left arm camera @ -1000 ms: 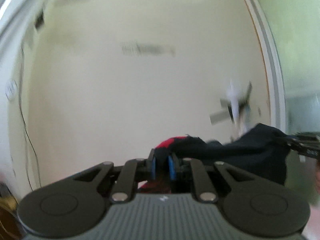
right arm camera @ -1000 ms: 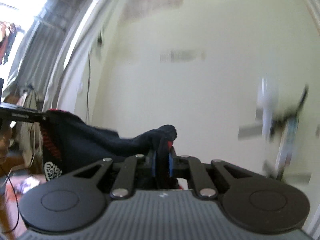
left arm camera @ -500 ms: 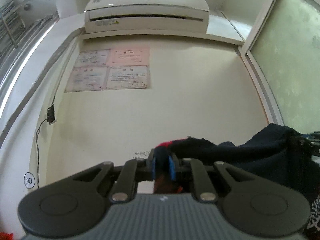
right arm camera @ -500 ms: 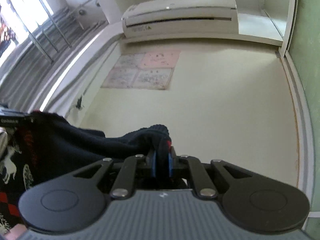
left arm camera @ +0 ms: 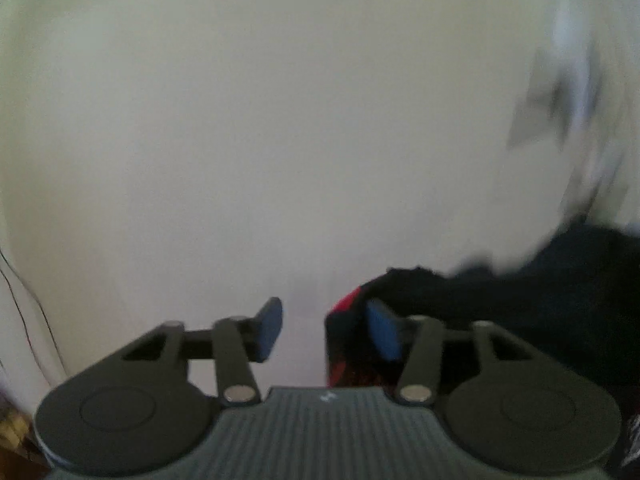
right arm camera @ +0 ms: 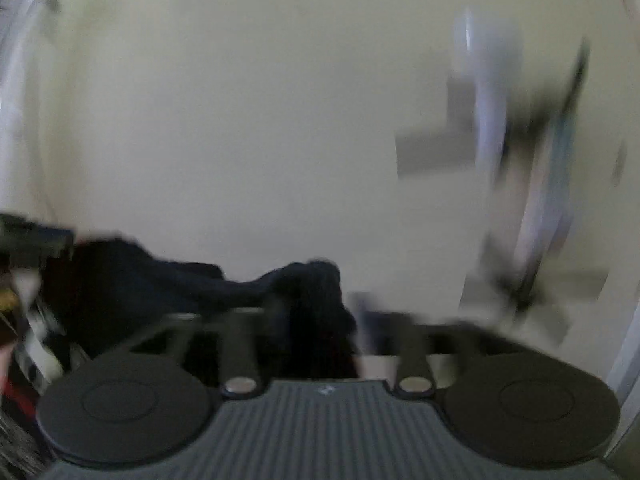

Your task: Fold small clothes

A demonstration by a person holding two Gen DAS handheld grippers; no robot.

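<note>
A dark navy knitted garment [left arm camera: 520, 292] with a red patch hangs in the air in front of a cream wall. My left gripper [left arm camera: 324, 330] has its jaws opening: the blue pads [left arm camera: 270, 330] stand apart, and the garment's edge rests only against the right-hand pad. In the blurred right wrist view the same garment [right arm camera: 160, 288] stretches off to the left. My right gripper [right arm camera: 320, 312] is opening too, with a bunch of the cloth still lying loose between its parted fingers, nearer the left one.
A cream wall [left arm camera: 280, 120] fills both views. A blurred white and dark fixture [right arm camera: 492, 120] hangs on it at the right, also smeared in the left wrist view [left arm camera: 560, 100]. A thin dark cable [left arm camera: 24, 300] runs down the left edge.
Both grippers were shut on the garment's top edge and now have their jaws apart. Both views have swung down from the air conditioner to plain wall, with strong motion blur.
</note>
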